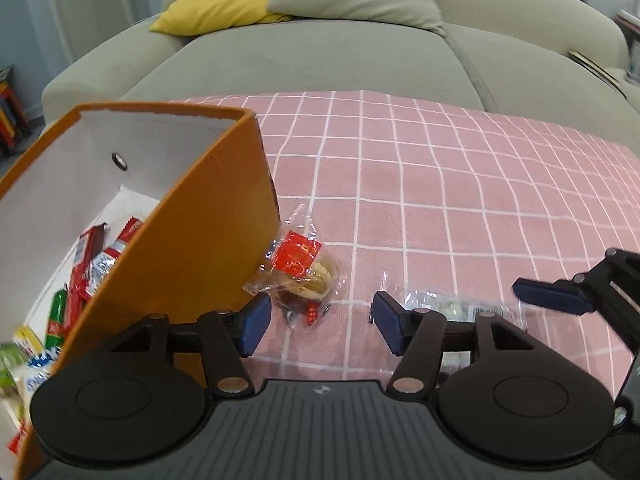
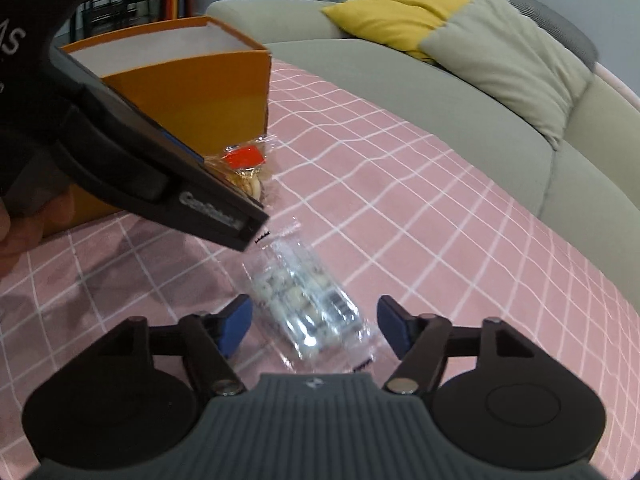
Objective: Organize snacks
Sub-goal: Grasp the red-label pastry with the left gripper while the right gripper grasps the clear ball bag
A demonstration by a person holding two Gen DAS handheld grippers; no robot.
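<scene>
left gripper (image 1: 320,326) spread wide over the pink grid-pattern cloth (image 1: 460,200), gripping nothing, with a crinkly clear snack bag with a red label (image 1: 298,276) just ahead between the blue pads and right against the orange cardboard box (image 1: 192,248). right gripper (image 2: 314,326) also wide open and empty, straddling a shiny clear packet of pale snacks (image 2: 308,300) lying flat on the cloth. more wrapped snacks (image 1: 86,268) piled inside the white-lined box.
</scene>
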